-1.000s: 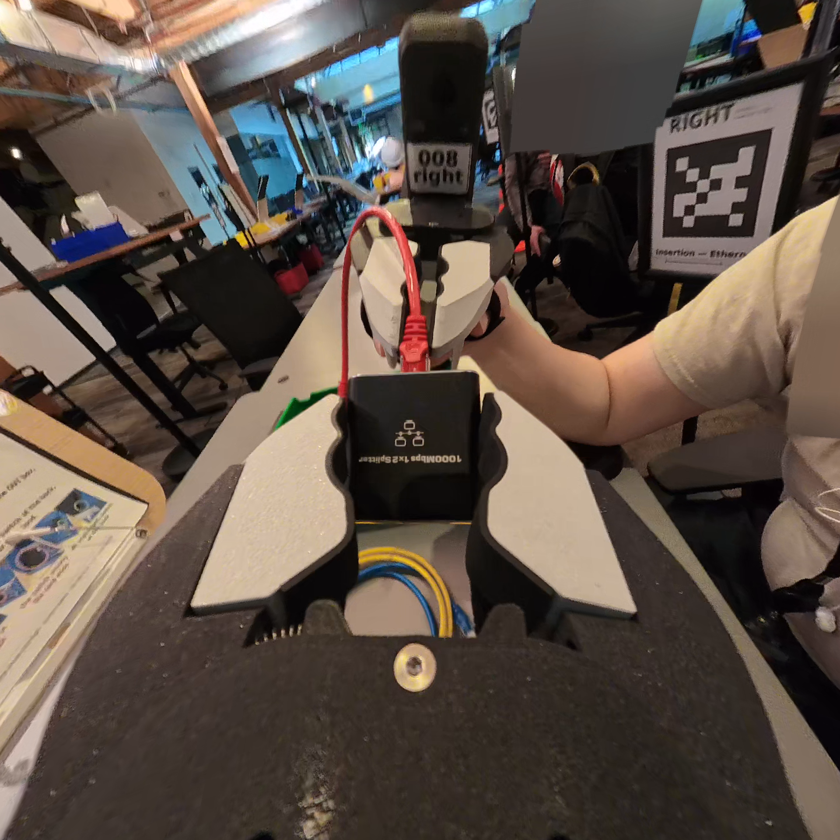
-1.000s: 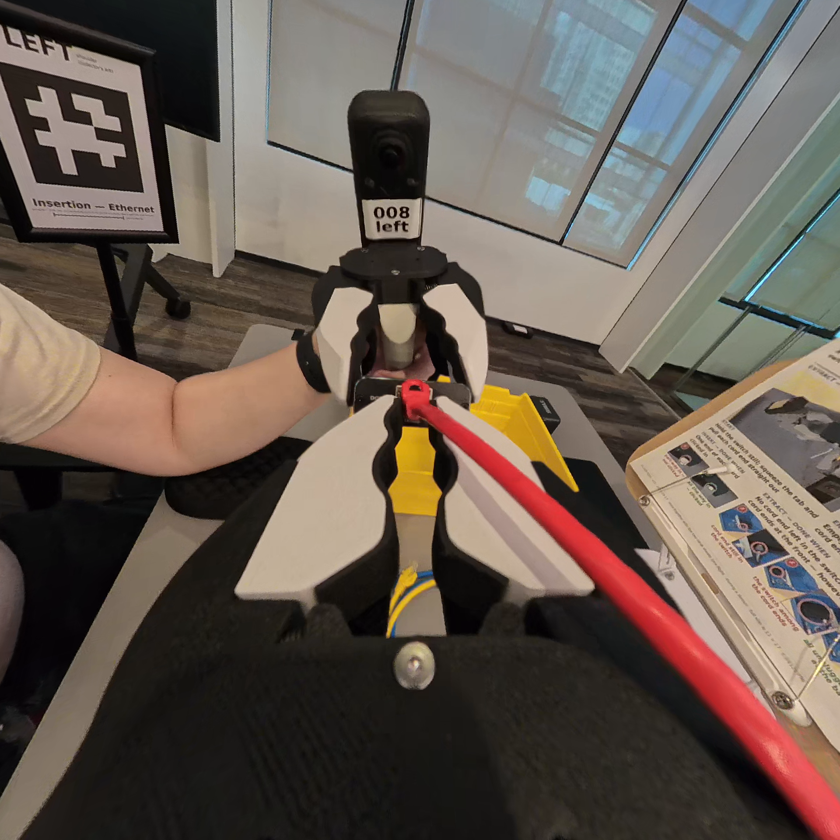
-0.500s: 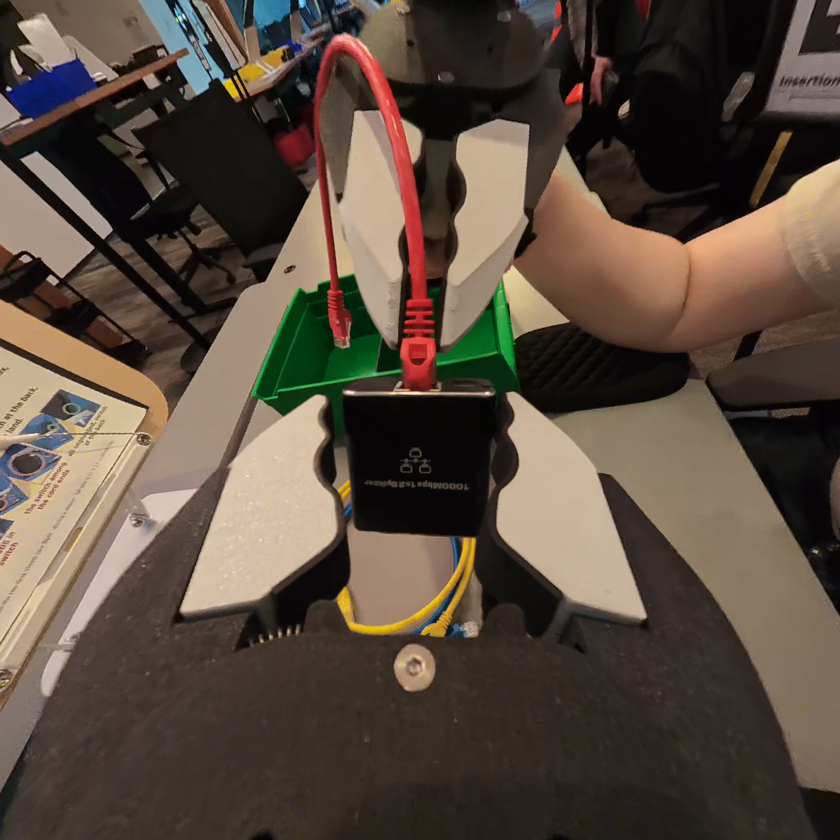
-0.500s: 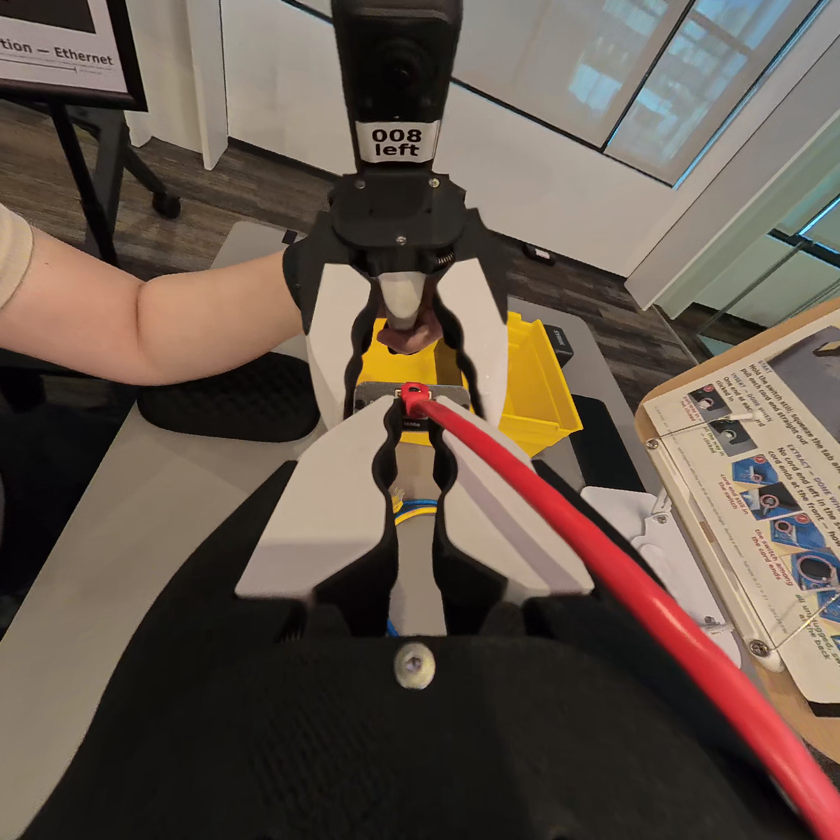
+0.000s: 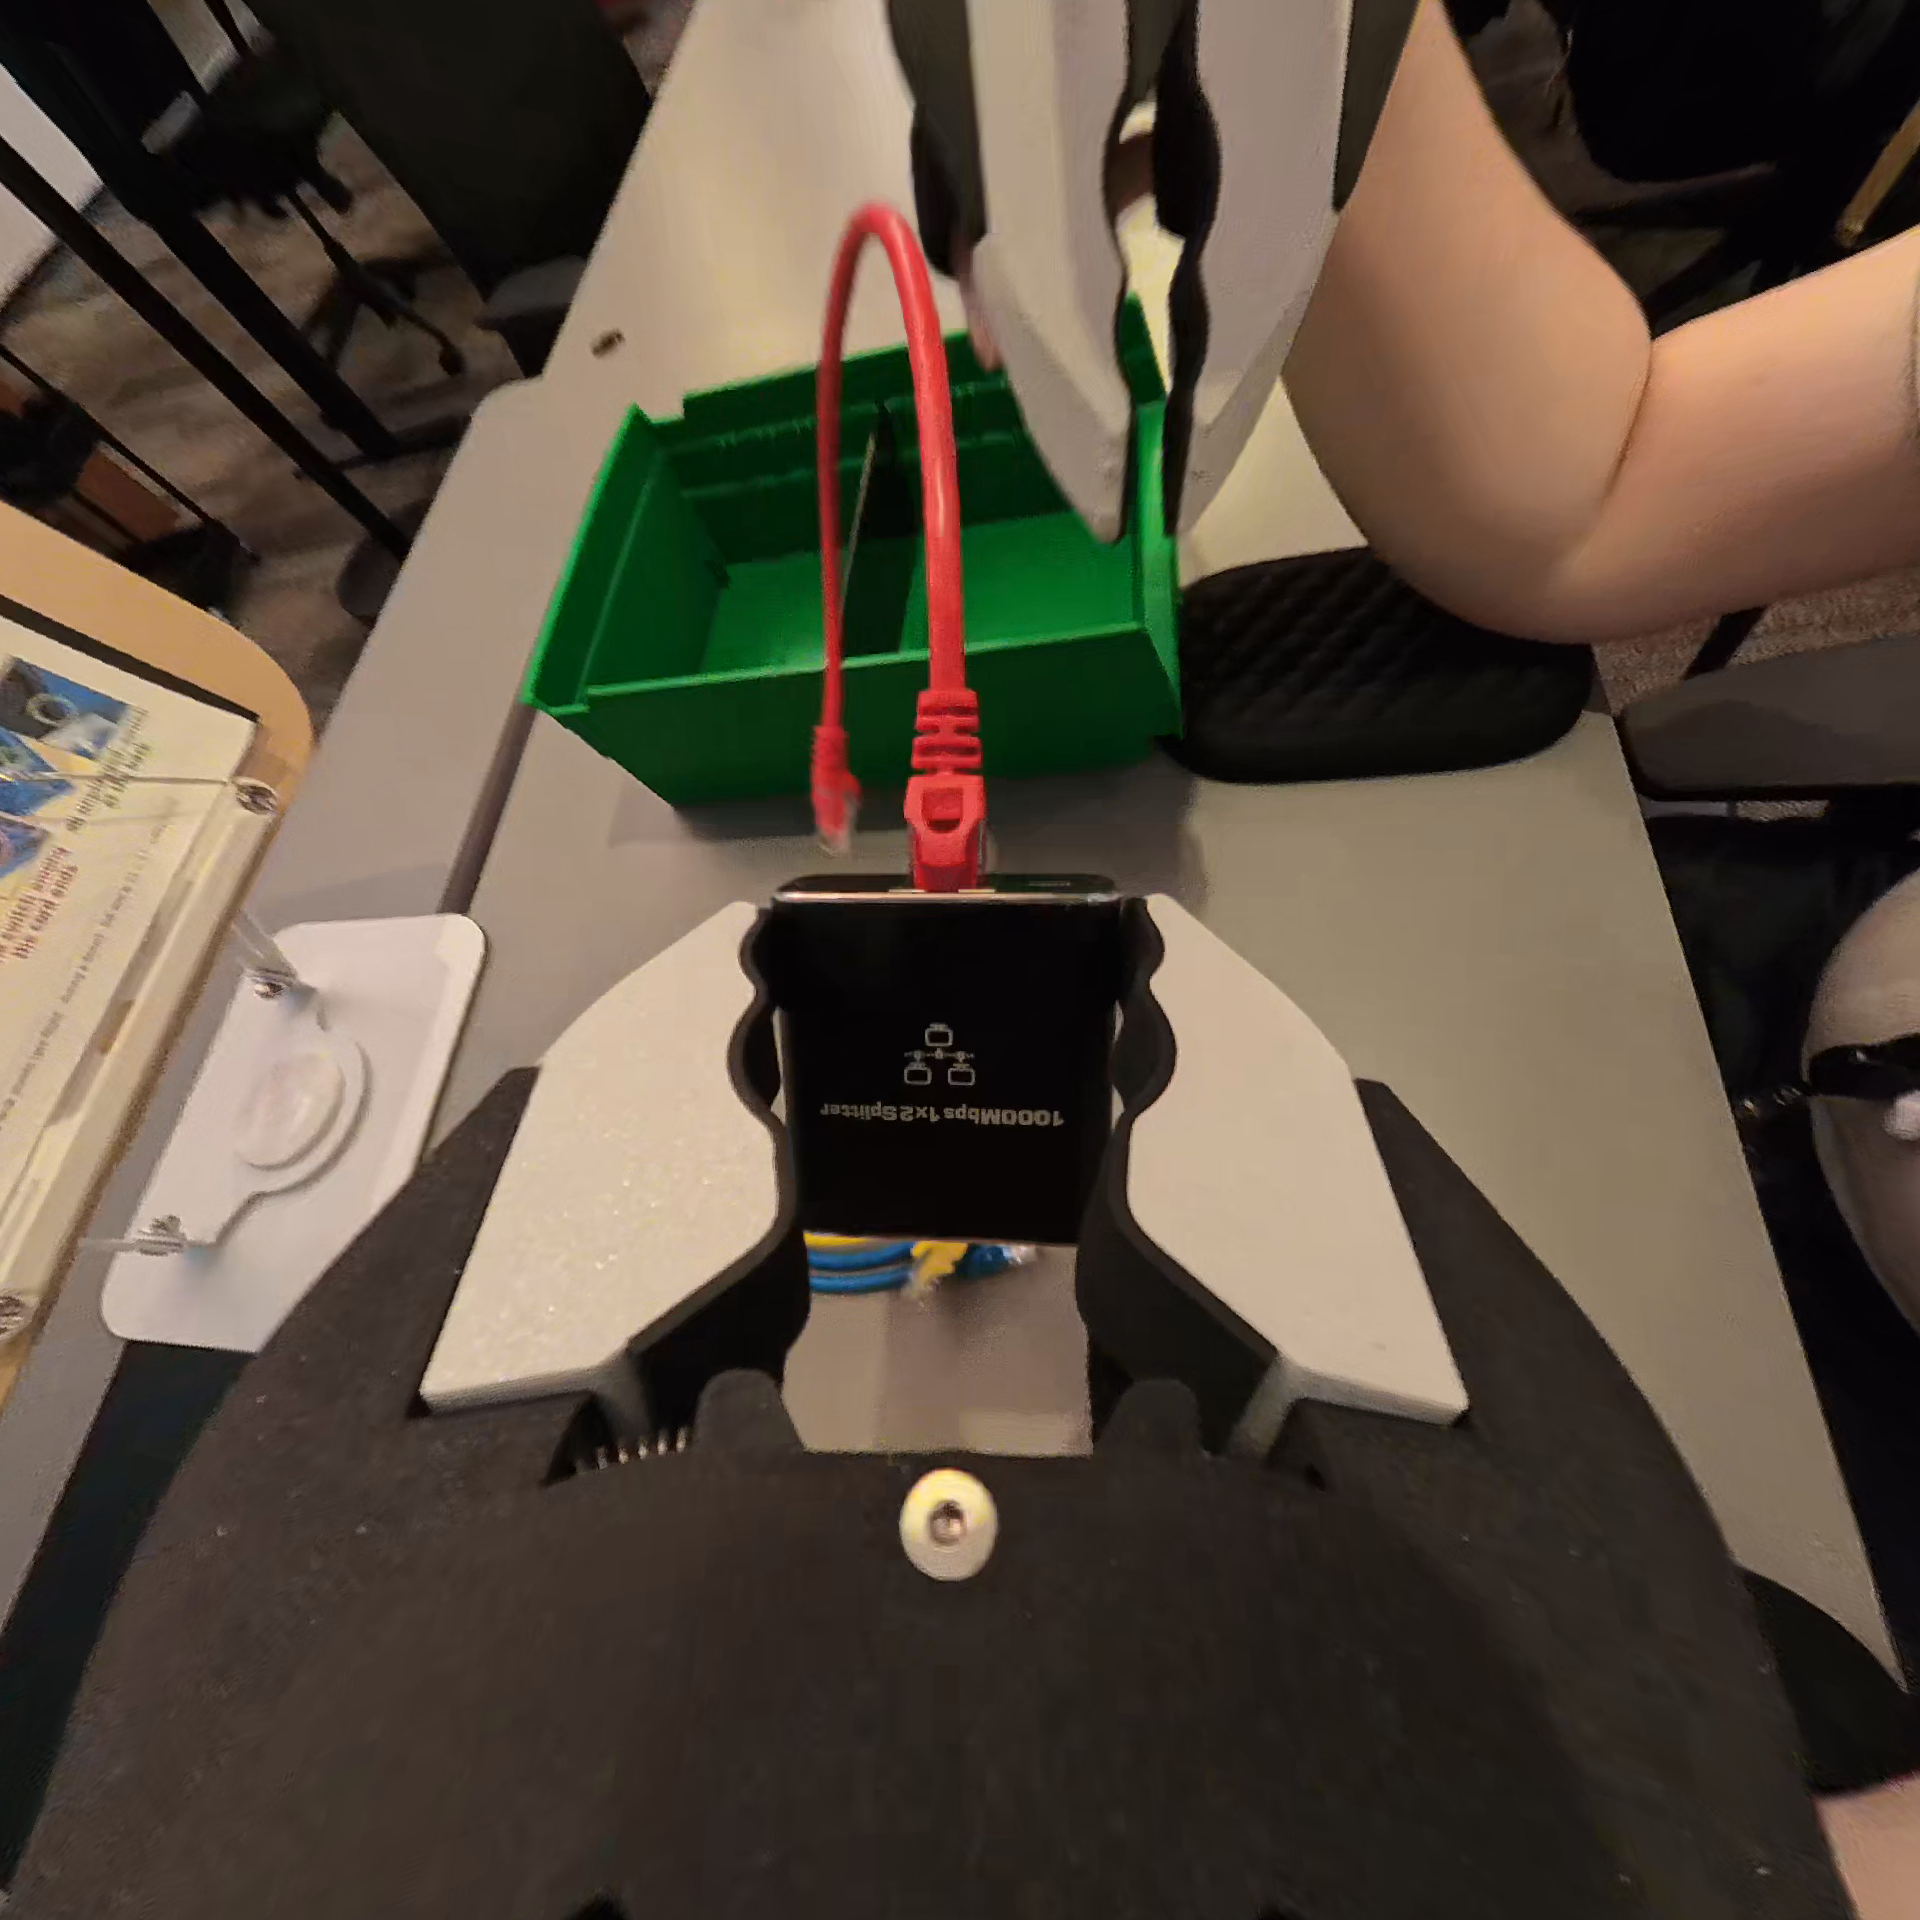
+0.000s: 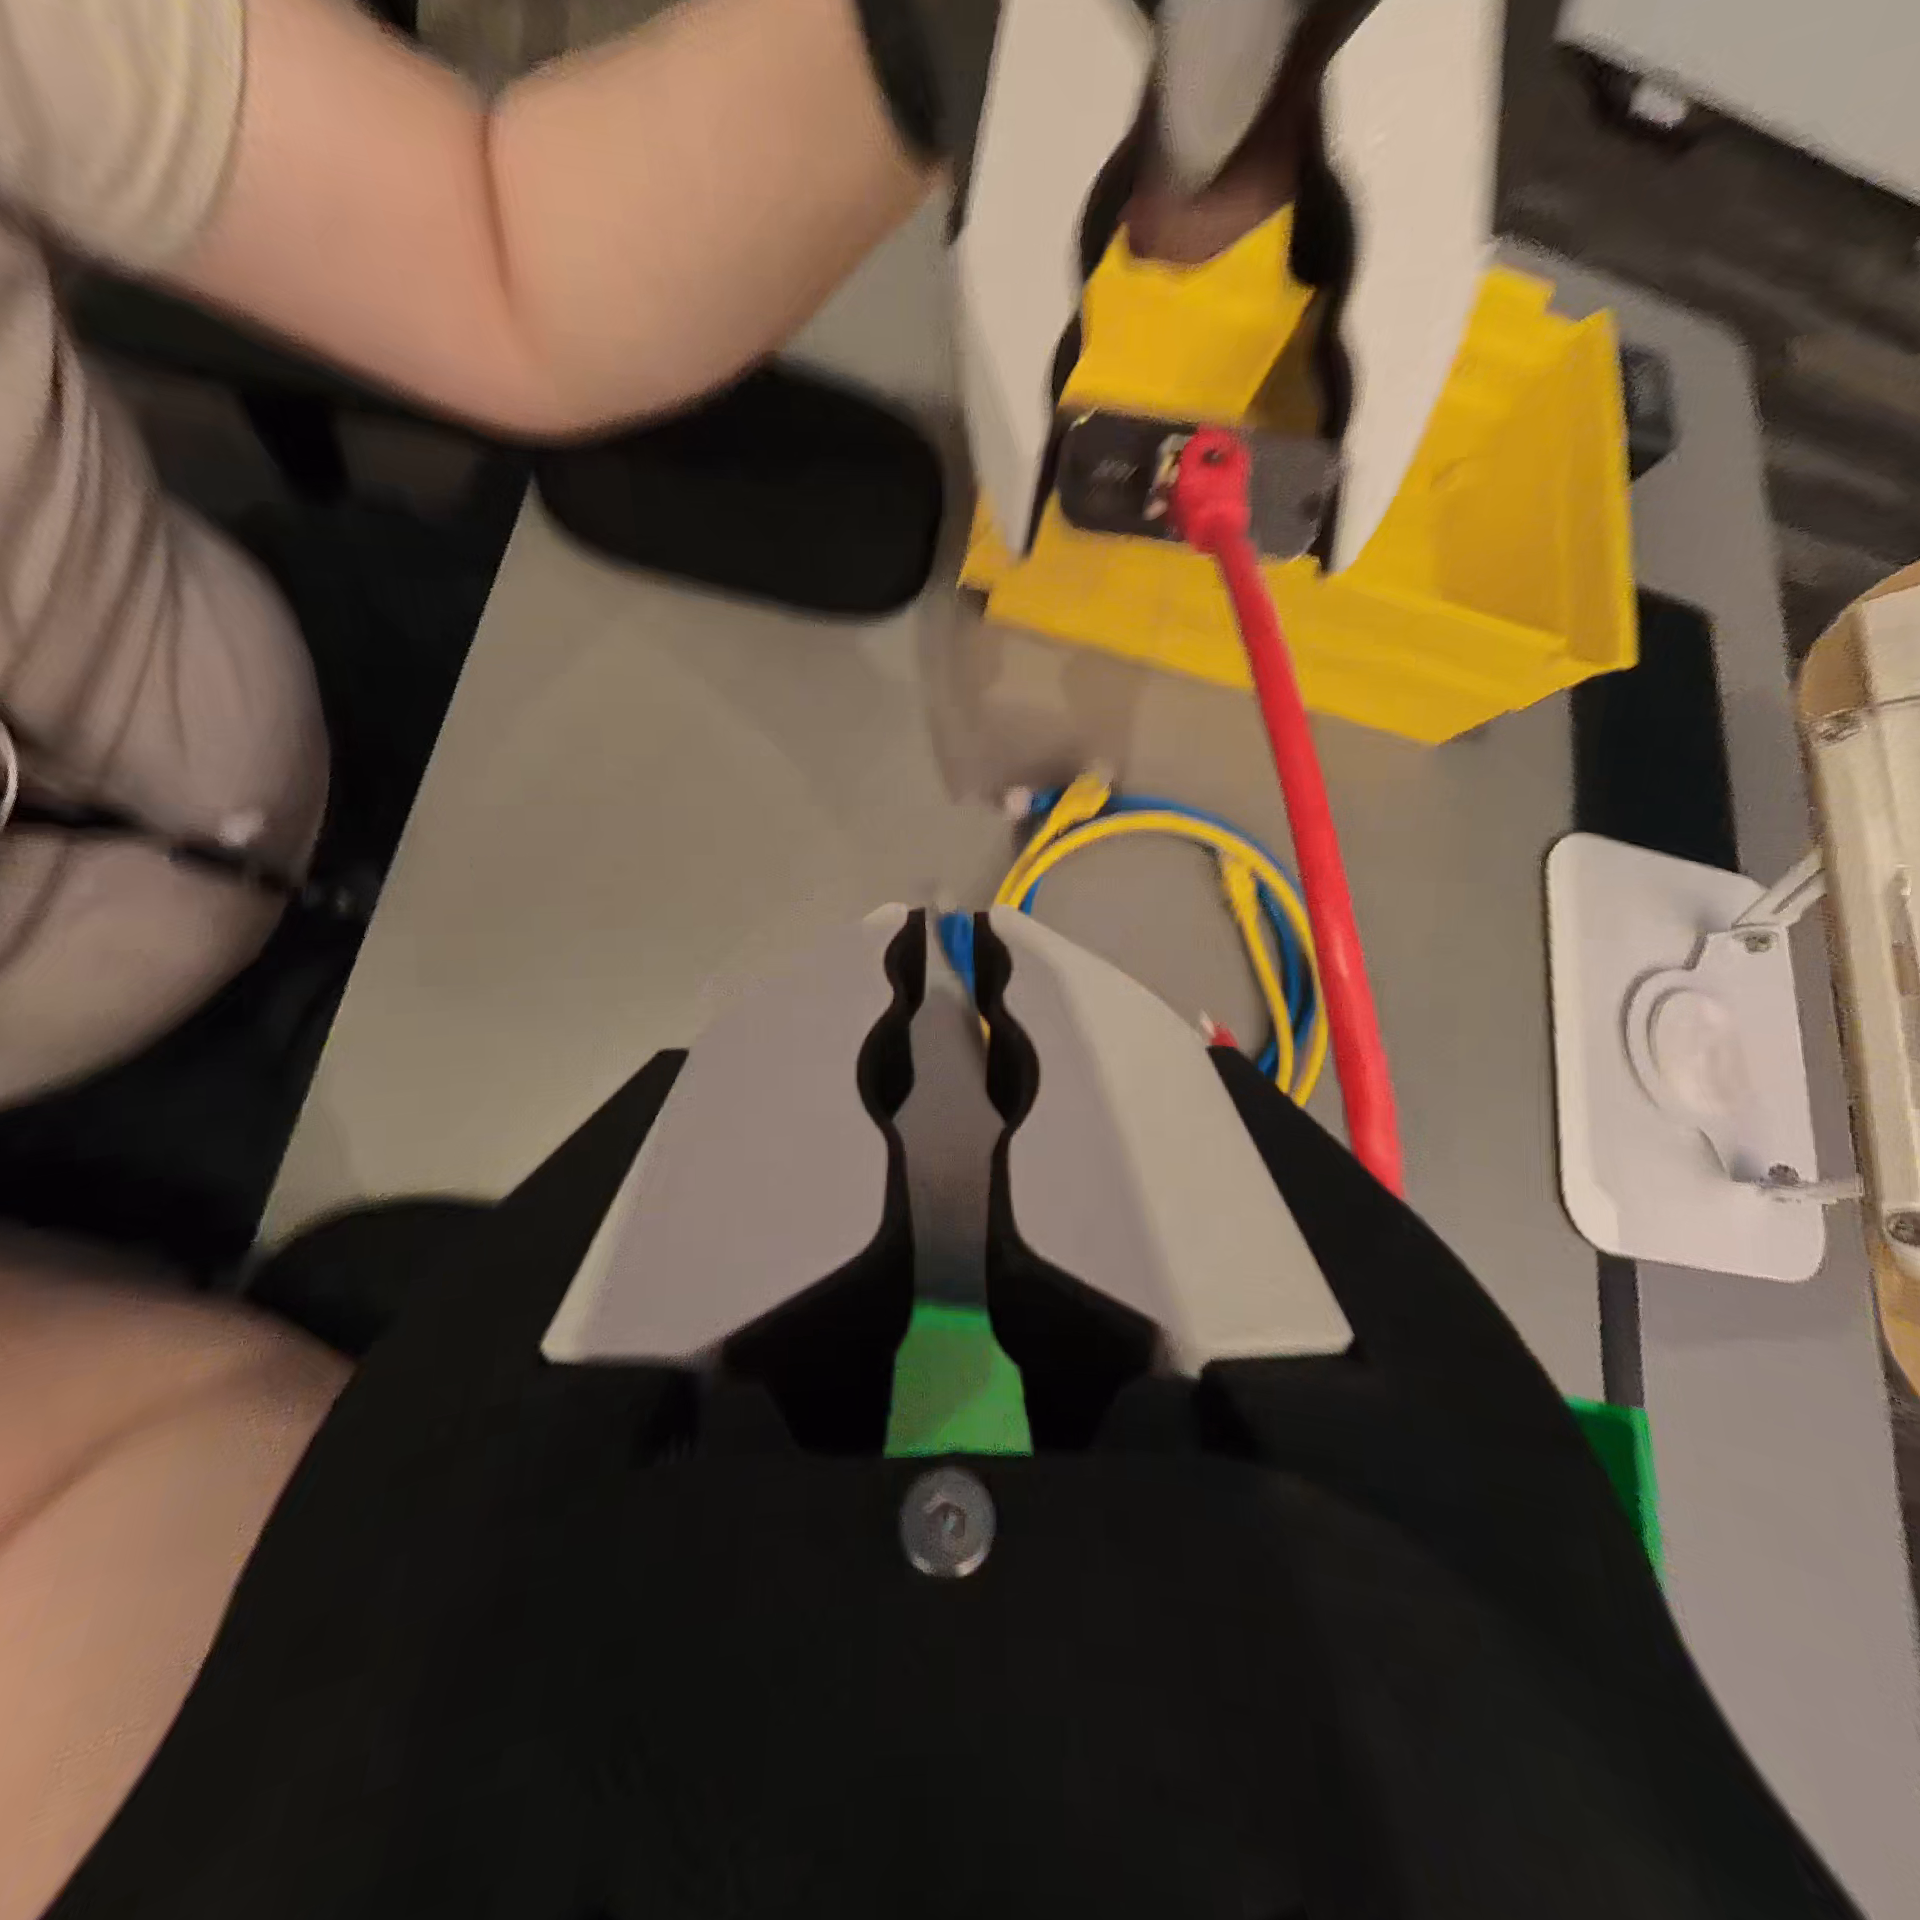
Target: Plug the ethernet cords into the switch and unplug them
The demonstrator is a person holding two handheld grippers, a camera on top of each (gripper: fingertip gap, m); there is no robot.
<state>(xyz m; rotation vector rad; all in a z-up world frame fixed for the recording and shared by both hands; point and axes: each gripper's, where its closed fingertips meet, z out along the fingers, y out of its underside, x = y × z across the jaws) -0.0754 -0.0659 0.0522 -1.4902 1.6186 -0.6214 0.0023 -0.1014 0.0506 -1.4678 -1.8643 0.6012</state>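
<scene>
My left gripper (image 5: 945, 914) is shut on the black switch (image 5: 940, 1070) and holds it above the grey table. The red ethernet cord (image 5: 940, 520) is plugged into the switch's far edge, arches up, and its free plug (image 5: 834, 790) hangs beside it. My right gripper (image 5: 1143, 525) is above and behind the switch, clear of the cord. In the right wrist view my right gripper (image 6: 948, 920) is nearly closed with nothing in it. The left gripper (image 6: 1184, 540) holds the switch (image 6: 1112, 483) with the red cord (image 6: 1299, 790) running from it. Yellow and blue cords (image 6: 1143, 831) lie coiled on the table.
A green bin (image 5: 862, 696) stands behind the switch, and a yellow bin (image 6: 1455, 623) stands behind the left gripper. An instruction board (image 5: 94, 831) on a white stand base (image 5: 301, 1091) is at the table's side. A black pad (image 5: 1371, 665) lies under the person's arm.
My right gripper has let go of the red cord and pulled back from the switch. The cord stays plugged in. Both grippers have tilted down toward the table.
</scene>
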